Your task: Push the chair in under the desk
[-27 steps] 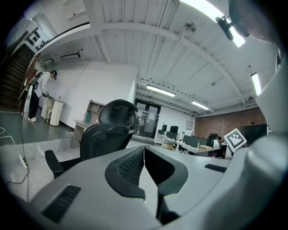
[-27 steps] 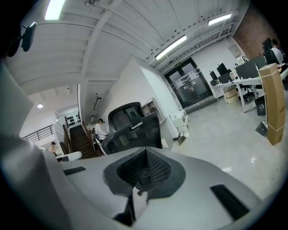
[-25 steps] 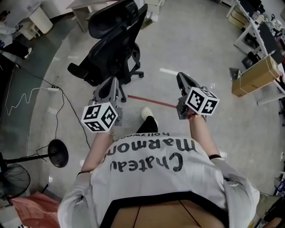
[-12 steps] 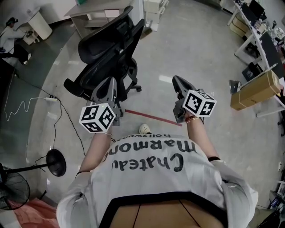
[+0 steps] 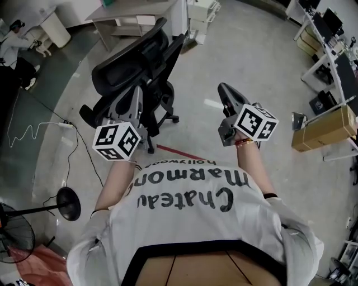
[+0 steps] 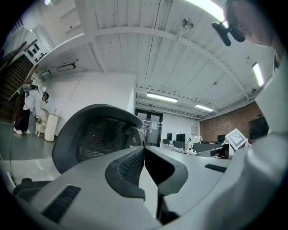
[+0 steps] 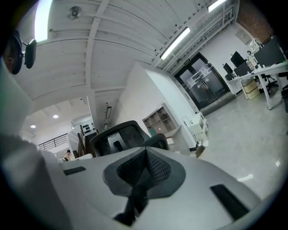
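Two claws are held out level ahead of us, and both are clenched with nothing caught in them. The left claw (image 5: 136,91) shows its jaws pressed together along a single seam in the left gripper view. The right claw (image 5: 224,89) is closed just as tightly and just as empty in the right gripper view.

The black mesh chair (image 5: 140,61) stands on the grey floor (image 5: 251,50) in front of us, its backrest towards us and its wheeled base out in the open. In the head view the left claw's tips overlap the lower part of the backrest, and in the left gripper view the backrest looms just beyond the left jaw. We cannot tell whether they touch. The right claw sits to the right of the chair, apart from it, over bare floor.

The pale worktop (image 5: 131,6) lies beyond the chair at the top of the head view, and the chair is near it but not tucked under it. A red strip (image 5: 179,152) crosses the floor by our feet, a white cable (image 5: 28,131) trails at the left, and a cardboard box (image 5: 324,129) sits at the right.
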Demonstrator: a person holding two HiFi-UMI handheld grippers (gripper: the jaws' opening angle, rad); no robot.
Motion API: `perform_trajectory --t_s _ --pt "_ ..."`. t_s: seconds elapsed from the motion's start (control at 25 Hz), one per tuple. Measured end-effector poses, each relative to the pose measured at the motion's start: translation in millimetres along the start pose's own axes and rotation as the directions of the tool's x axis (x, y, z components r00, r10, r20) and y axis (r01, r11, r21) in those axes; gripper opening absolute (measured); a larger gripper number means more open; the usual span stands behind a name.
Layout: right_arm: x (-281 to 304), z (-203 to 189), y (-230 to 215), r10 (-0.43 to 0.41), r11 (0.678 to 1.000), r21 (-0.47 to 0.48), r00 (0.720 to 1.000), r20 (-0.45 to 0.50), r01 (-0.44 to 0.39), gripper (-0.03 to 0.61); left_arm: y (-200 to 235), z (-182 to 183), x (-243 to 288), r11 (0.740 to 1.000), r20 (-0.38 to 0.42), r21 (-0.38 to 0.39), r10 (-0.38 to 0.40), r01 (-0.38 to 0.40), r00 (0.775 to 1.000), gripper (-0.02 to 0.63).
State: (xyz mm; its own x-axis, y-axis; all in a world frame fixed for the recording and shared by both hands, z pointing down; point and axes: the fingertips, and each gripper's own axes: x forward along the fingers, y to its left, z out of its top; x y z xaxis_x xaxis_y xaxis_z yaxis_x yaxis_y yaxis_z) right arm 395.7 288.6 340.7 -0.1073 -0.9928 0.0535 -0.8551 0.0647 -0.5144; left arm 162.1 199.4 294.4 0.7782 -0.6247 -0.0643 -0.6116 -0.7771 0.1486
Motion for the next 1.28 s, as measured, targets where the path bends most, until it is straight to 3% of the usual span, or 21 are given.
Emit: perform_trajectory --t_s 0.16,0.36,0.56,0.72,0.92,1.08,1.16,1.28 --pt "17.1 10.9 -15.1 0.013 1.000 0.013 1.000 0.007 -0.013 0.011 7.8 3.6 14.5 0.999 0.009 0.039 0.031 -0.032 0.999 0.017" --pt "45.9 16.2 -27.6 0.054 0.998 0.016 0.999 -0.003 -0.054 0.011 17.4 7.4 20.1 0.997 0.052 0.005 0.073 -0.073 0.996 0.017" --pt "82.2 12.7 -30.4 0.124 0.992 0.013 0.988 -0.087 -0.124 0.010 22.0 -4.4 17.3 0.992 0.027 -0.008 0.125 -0.125 0.992 0.017" --pt "122.2 14.7 -28.0 0.212 0.976 -0.004 0.962 -0.171 -0.216 0.009 29.6 -2.4 7.0 0.975 0.037 -0.023 0.223 -0.223 0.974 0.017" --pt "152.2 17.5 -12.0 0.334 0.941 0.039 0.904 -0.265 -0.336 0.010 28.9 -8.9 -13.0 0.928 0.023 -0.074 0.368 -0.366 0.929 0.017" --pt "167.5 32.5 8.1 0.441 0.893 0.042 0.851 -0.286 -0.448 0.009 21.4 -3.1 -10.5 0.906 0.018 -0.056 0.421 -0.420 0.907 0.017" --pt "172.3 35.1 23.6 0.498 0.851 0.003 0.807 -0.317 -0.525 0.011 18.2 -4.9 -8.8 0.900 -0.033 -0.015 0.436 -0.436 0.900 0.018" --pt "175.2 33.0 52.3 0.597 0.742 -0.074 0.707 -0.379 -0.667 0.011 21.6 -6.9 -6.7 0.892 -0.123 0.070 0.451 -0.446 0.884 0.018"
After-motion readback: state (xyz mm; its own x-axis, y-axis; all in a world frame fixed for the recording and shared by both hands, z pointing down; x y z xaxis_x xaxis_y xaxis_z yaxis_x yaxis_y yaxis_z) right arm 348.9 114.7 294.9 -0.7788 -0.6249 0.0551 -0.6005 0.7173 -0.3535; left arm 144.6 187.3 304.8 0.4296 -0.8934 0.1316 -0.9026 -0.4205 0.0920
